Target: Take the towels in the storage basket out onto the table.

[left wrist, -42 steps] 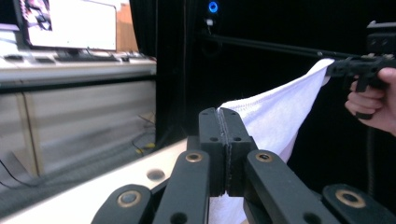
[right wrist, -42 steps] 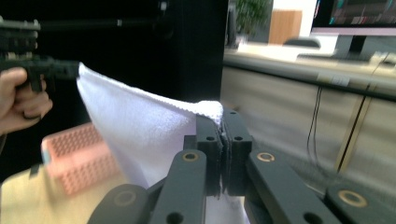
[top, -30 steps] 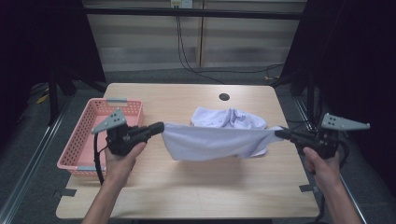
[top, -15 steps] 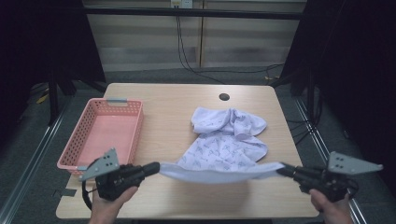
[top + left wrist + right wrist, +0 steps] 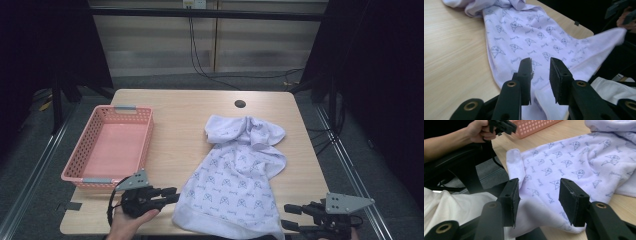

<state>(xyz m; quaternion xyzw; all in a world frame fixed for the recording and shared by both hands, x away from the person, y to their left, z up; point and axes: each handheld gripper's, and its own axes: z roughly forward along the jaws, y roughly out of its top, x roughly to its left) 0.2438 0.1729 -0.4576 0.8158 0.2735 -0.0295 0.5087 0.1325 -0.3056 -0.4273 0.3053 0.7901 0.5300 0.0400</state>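
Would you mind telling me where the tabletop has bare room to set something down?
Bare wood lies between the pink basket and the white garment, along the far edge around the dark hole, and in a narrow strip right of the garment. The near edge is crowded: the garment's hem, left gripper and right gripper.

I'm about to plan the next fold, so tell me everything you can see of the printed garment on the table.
The garment is pale lilac, soft knit-looking cloth with a small grey repeated print and a plain hemmed band along its near edge. Its near part lies spread flat; the far end is bunched in folds. It rests on the wooden table, right of the pink basket, with the hem drooping over the near edge. Both tools' jaws have just been opening; no pad presses on it.
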